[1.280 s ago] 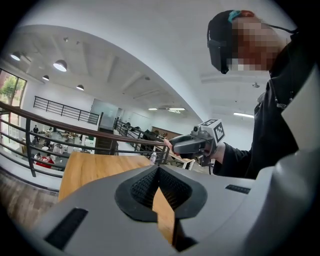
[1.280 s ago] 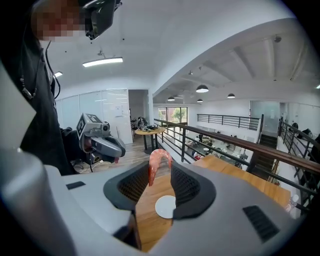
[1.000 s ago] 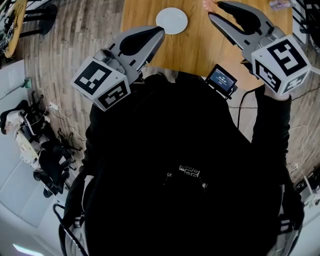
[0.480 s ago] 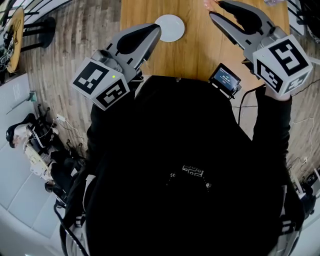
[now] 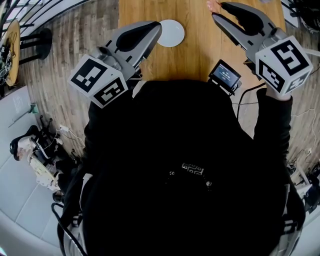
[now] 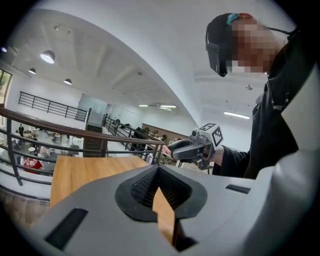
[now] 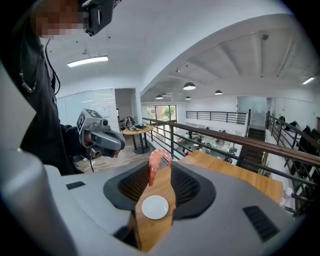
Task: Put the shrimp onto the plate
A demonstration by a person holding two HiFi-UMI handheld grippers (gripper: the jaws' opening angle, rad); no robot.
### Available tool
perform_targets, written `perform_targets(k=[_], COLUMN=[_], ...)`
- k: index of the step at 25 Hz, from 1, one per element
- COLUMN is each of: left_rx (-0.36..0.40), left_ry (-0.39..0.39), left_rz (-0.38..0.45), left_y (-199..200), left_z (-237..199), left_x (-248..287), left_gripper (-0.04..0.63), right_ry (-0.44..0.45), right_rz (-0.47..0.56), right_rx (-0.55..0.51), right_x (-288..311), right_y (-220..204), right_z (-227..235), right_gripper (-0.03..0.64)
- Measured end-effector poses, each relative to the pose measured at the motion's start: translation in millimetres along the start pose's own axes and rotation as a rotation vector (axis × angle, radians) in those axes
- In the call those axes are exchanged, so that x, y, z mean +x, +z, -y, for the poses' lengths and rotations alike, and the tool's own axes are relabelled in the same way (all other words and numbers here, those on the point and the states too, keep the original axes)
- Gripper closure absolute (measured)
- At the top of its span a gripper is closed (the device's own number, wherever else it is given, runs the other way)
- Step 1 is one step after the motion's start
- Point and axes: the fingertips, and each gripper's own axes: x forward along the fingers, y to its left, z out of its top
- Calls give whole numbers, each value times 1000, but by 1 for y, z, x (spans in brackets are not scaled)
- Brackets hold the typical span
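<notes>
A small white plate [image 5: 170,33] lies on the wooden table [image 5: 195,45], near its left edge. The left gripper [image 5: 158,26] hangs beside the plate with its tips meeting and nothing between them; in its own view the left gripper [image 6: 158,169] shows only bare table through the gap behind the tips. The right gripper [image 5: 216,9] is held over the table's far right, shut on a pink curved shrimp [image 5: 211,5]. In the right gripper view the shrimp [image 7: 154,167] is pinched at the fingertips, and the plate [image 7: 155,206] shows below through the gap.
A small device with a lit screen [image 5: 223,76] sits at the table's near edge, with a cable running off right. The person's dark torso fills the lower head view. Cables and gear lie on the floor [image 5: 40,155] at left. A railing [image 7: 225,137] runs beyond the table.
Both grippers hold nearly the same pose and the shrimp stays pinched in the right one. The view has shifted a little, so the plate and table sit slightly lower in the picture.
</notes>
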Motion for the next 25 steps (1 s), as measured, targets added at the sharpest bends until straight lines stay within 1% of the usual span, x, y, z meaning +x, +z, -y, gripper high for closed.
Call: perform_targets(k=[7,13,25], left_rx=[-18,-52,-119], left_ry=[-4,7,72], left_rz=[-10,4,18], left_y=[-6,-8,-24], left_z=[0,-10,-17], left_x=[1,-10,-23], left_gripper=[589,589,589], right_ry=[9,19,79], right_rz=[-23,-64,-128], right_rx=[-12,-17,-38], right_x=[1,16,43], right_y=[0,4,-2], right_z=[-1,-5,-7], right_gripper=[471,471,471])
